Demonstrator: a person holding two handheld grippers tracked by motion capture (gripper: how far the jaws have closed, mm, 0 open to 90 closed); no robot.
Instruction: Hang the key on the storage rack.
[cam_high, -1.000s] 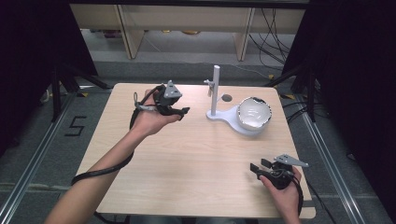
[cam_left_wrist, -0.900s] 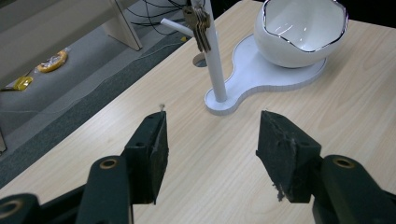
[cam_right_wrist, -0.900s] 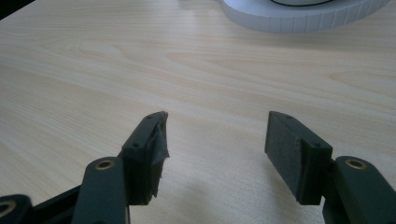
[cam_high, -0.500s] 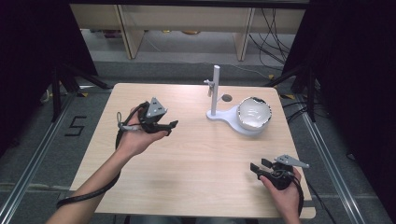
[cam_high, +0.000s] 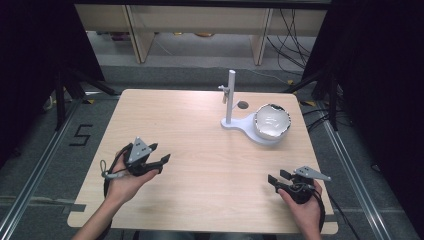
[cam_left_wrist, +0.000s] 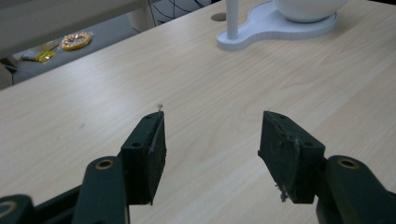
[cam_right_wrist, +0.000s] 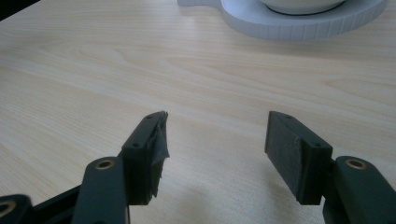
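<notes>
My left gripper sits low over the near left of the wooden table, held in a hand and pointing right. Its jaws have just been opening a little further and stand open with nothing between them. My right gripper rests at the near right, pointing left, open and empty. At the far right a white bowl sits on a white stand base with an upright post. The base and bowl lie far ahead of the left jaws. The base lies ahead of the right jaws.
A small round hole marks the tabletop behind the stand. Wooden shelving legs and loose cables lie on the floor beyond the table. Dark curtains flank both sides. Yellow items lie on the floor past the table's edge.
The left hand has carried its gripper from the far middle, near the stand, back to the near left and lower toward the tabletop. The right gripper has stayed put.
</notes>
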